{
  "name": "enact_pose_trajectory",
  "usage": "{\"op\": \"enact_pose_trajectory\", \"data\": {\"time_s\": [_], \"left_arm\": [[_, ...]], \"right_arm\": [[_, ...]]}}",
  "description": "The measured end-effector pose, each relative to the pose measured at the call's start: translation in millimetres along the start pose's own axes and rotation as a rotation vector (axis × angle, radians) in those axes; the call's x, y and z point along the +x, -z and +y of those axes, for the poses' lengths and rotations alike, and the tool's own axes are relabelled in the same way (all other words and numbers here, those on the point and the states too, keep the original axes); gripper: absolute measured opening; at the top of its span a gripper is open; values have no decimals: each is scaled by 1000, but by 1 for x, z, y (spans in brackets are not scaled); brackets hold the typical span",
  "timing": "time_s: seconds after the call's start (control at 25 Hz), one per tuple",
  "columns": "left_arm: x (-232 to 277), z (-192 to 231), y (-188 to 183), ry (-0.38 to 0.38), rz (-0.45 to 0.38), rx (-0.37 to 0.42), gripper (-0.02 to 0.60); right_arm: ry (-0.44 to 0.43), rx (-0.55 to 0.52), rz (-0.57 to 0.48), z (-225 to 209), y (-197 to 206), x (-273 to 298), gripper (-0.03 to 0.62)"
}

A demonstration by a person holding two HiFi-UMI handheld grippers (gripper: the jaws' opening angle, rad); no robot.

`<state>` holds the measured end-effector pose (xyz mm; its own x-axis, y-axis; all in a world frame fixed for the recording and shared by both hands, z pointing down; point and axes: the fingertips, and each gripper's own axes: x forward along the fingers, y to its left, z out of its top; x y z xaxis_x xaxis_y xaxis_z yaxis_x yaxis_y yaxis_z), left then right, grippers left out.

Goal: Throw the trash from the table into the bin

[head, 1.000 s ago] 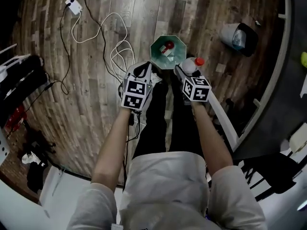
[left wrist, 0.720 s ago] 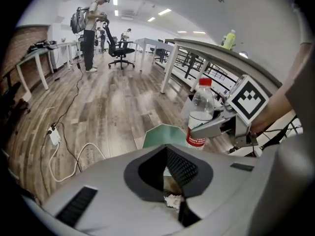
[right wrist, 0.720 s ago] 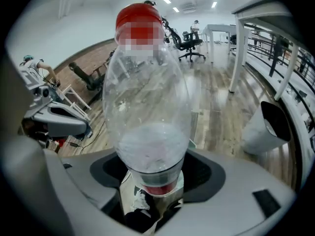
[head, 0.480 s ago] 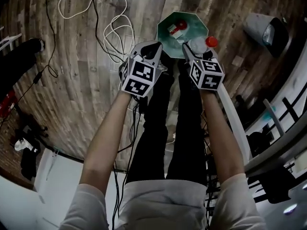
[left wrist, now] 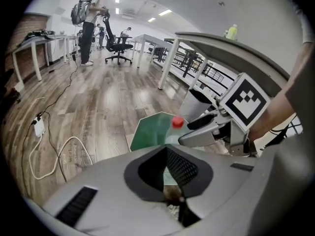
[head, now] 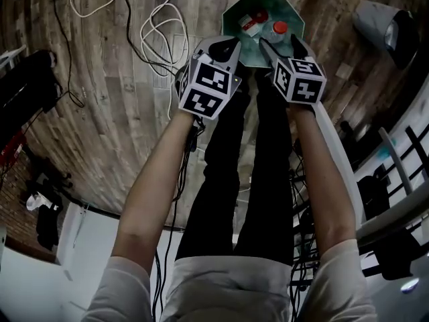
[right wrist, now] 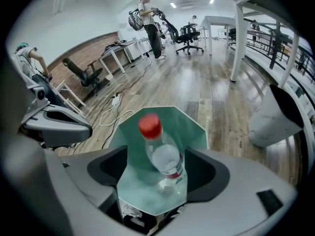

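- Left gripper (left wrist: 166,149): jaws shut together, nothing made out between them; held near the bin (left wrist: 147,134), apparently idle.
- Right gripper (right wrist: 158,154): jaws just opened wide, pads off the bottle (right wrist: 163,165), evidently to release it.
- Bottle: red-capped, tilted between those jaws, over the bin's mouth.

Bottle (right wrist: 165,161) over bin (head: 233,12) (between right tongs' (head: 280,45) jaws); cables (head: 157,29) left of bin.
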<state>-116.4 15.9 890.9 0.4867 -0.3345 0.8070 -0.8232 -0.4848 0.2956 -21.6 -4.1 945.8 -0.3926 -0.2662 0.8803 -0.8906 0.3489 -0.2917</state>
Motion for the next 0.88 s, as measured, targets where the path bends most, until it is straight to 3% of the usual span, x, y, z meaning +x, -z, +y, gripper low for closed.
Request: {"op": "enact_pose_trajectory", "data": {"time_s": [0.44, 0.88], "left_arm": [[-17, -16, -37, 11, -15, 38, 29], [-106, -50, -96, -18, -57, 10, 29]], "right_arm": [[-9, 27, -29, 8, -12, -37, 388], [-27, 17, -68, 46, -50, -148, 388]]}}
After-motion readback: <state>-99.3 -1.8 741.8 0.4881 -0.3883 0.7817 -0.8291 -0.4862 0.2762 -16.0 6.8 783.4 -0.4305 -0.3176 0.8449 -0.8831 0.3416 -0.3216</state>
